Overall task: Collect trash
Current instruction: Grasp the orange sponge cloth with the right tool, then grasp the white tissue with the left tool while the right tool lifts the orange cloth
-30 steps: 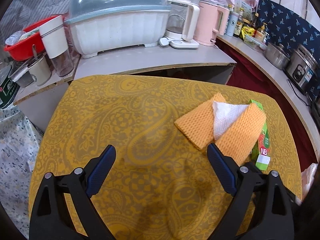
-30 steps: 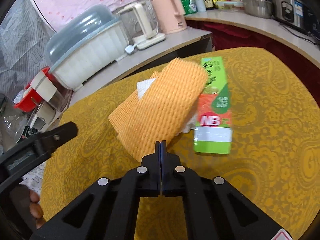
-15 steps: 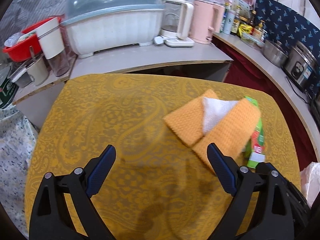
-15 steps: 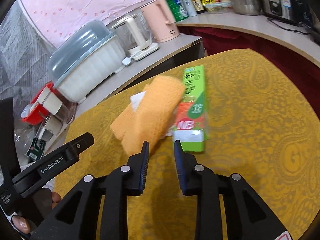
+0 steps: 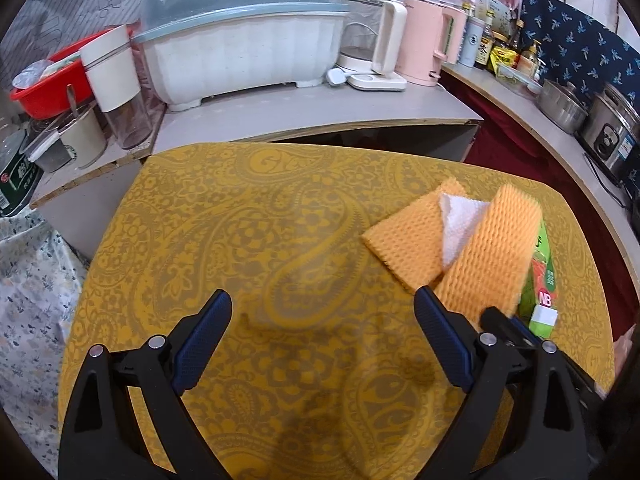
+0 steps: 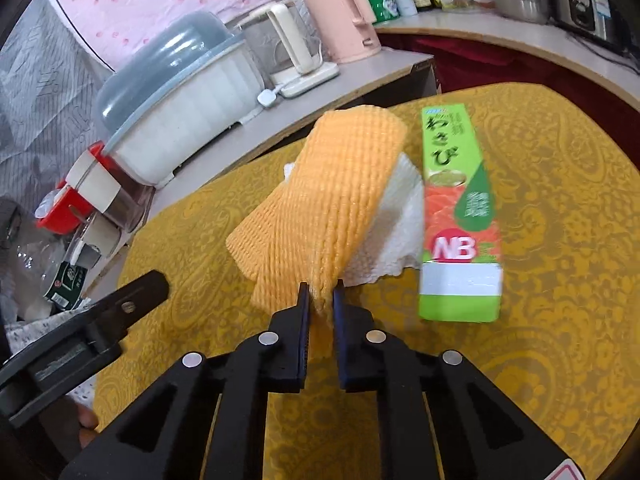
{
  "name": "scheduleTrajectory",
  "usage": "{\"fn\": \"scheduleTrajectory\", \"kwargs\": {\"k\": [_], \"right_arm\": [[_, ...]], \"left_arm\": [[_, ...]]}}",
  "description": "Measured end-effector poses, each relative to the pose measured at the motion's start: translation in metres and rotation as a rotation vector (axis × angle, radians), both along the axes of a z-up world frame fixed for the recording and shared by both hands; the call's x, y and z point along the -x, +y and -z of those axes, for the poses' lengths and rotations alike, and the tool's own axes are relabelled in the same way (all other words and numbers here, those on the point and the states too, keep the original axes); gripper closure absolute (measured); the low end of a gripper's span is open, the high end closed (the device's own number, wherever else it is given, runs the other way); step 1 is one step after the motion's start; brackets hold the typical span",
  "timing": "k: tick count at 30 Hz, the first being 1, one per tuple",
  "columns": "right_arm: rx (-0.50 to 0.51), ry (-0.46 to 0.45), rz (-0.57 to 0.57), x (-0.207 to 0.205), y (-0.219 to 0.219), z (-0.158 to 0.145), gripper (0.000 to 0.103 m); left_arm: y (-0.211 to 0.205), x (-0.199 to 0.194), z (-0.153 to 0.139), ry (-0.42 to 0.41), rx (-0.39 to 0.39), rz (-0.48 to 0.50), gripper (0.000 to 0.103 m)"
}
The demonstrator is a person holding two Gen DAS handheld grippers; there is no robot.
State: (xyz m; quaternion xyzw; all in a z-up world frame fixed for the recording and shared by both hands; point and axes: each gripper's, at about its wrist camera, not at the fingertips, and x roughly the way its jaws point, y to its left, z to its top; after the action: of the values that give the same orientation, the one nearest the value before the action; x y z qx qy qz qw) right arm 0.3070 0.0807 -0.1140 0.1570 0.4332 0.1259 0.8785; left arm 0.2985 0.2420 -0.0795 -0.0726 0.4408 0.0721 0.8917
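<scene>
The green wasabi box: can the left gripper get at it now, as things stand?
Probably not directly. The left gripper is open, but the orange foam net and the right gripper lie between it and the green wasabi box.

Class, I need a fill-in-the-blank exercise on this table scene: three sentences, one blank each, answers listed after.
1. The right gripper has its jaws pinching the near end of the ____ foam net.
2. The left gripper has its jaws wide ____.
3. The green box lies on the net's ____ side in the right wrist view.

Answers: orange; open; right
</scene>
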Motion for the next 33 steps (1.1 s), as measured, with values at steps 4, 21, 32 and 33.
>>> {"fn": "scheduleTrajectory", "kwargs": {"k": [4, 21, 32, 33], "right_arm": [[0.015, -0.064, 0.055, 0.018, -0.029, -0.02, 0.092], [0.025, -0.079, 0.273, 0.025, -0.141, -0.02, 0.092], [-0.001, -0.071, 0.273, 0.035, -0.151, -0.017, 0.092], [-0.002, -0.074, 0.274, 0.039, -0.153, -0.02, 0.092]], "left_arm": [[-0.02, -0.004, 0.001, -0.003, 0.011, 0.038, 0.015], [-0.12, -0.061, 0.047, 0.055, 0.014, 0.188, 0.038], [-0.132, -0.057, 0.043, 0.059, 0.017, 0.221, 0.096], [-0.132, -0.052, 0.04, 0.056, 0.018, 0.221, 0.097]]}}
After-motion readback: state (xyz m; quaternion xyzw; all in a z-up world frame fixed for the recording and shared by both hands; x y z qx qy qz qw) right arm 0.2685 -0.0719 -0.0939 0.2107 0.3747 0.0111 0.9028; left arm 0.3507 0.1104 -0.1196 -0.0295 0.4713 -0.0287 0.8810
